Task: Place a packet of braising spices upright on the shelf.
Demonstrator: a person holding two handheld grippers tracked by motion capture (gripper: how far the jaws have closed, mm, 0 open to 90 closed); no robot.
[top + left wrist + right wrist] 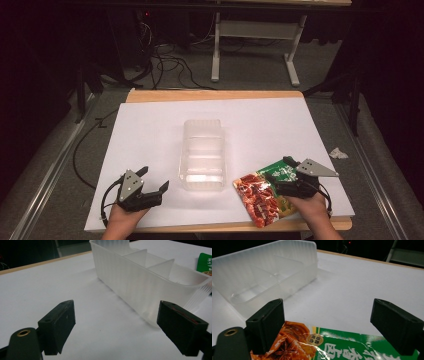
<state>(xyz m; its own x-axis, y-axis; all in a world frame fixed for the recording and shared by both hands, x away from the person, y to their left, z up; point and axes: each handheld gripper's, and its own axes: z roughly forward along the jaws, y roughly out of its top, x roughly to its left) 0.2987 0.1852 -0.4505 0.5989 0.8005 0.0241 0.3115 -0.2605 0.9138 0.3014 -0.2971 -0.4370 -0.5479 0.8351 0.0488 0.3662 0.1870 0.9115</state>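
A clear plastic container [202, 154] with dividers stands in the middle of the white table cover [150, 125]. A red and green food packet [261, 192] lies flat at the front right. My right gripper [276, 172] hovers open over the packet [332, 345], jaws wide apart on either side of its green part. My left gripper [154, 180] rests open at the front left, nothing between its jaws. In the left gripper view the container [140, 282] sits ahead to the right; in the right gripper view the container [264, 277] lies ahead to the left.
A crumpled white scrap [338, 153] lies on the floor off the table's right edge. Cables [165, 62] and a white table frame [255, 35] stand beyond the far edge. Bare white surface stretches between the left gripper and the container.
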